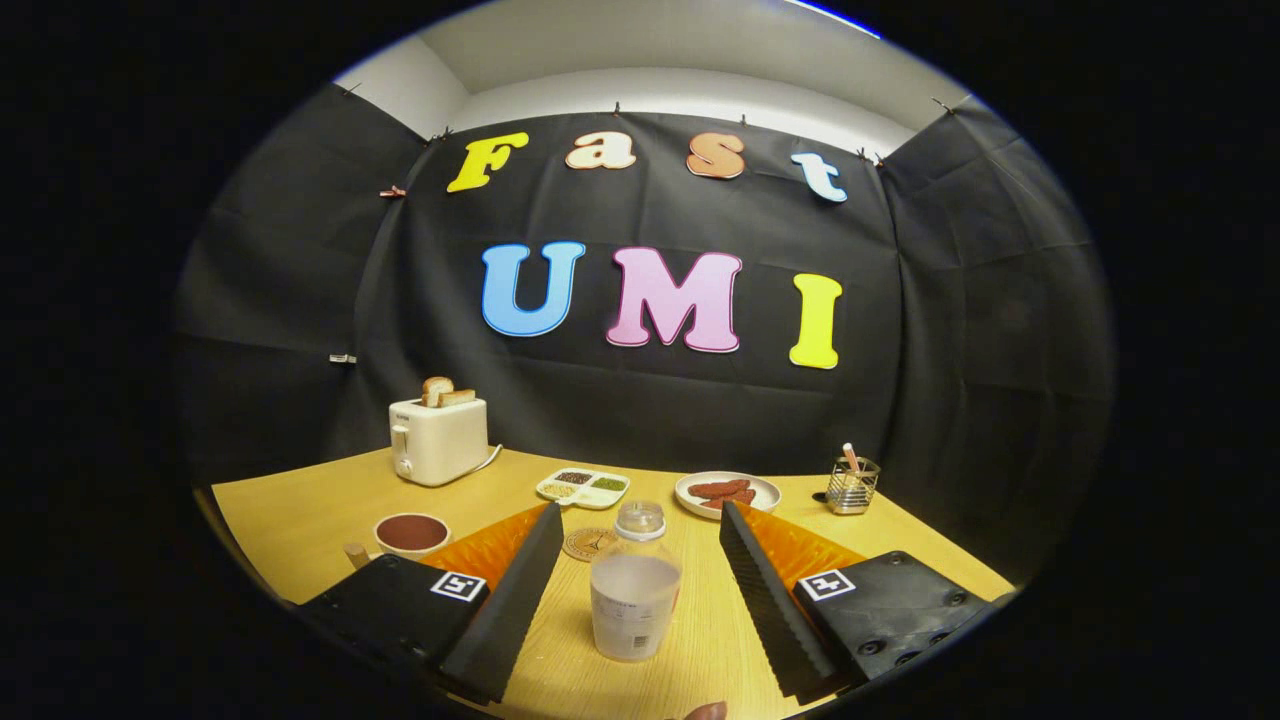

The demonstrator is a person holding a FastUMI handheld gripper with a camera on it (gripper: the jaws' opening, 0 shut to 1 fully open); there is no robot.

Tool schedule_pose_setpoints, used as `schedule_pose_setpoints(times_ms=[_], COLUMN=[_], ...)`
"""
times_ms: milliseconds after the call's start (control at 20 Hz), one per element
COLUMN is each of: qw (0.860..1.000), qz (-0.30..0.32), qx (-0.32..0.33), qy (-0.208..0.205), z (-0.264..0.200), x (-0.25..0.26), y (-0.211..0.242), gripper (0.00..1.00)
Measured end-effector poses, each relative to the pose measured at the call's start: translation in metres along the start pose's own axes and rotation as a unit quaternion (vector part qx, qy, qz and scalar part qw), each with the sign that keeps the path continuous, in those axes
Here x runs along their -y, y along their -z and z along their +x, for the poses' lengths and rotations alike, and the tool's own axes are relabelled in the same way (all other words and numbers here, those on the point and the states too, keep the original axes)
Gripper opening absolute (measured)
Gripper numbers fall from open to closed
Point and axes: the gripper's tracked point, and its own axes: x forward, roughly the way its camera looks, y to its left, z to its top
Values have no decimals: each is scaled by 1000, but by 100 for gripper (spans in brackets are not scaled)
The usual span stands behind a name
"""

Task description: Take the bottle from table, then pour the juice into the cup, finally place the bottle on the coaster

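While the tool (637, 545) gapes wide, the bottle (635, 590) stands upright between its fingers, untouched

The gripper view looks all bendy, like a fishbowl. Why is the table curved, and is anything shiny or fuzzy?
In the gripper view, the fisheye lens bows the table and wall; the bottle, standing between the open fingers of the gripper, looks sharp; far things like the toaster are small but clear; the light is warm and even, with no strong glare.
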Motion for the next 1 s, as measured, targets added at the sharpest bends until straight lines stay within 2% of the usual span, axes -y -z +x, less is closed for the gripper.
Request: schedule_pose_setpoints(times_ms=[250, 500, 850, 950, 1000], qw=[1000, 999, 998, 997, 997], qz=[23, 17, 39, 53, 56], qx=[-17, -33, -37, -46, -50], qy=[4, 7, 10, 21, 27], z=[16, 27, 44, 48, 50], x=[-3, -2, -5, -2, -1], y=[41, 77, 88, 93, 93], gripper=[97, 97, 97, 95, 89])
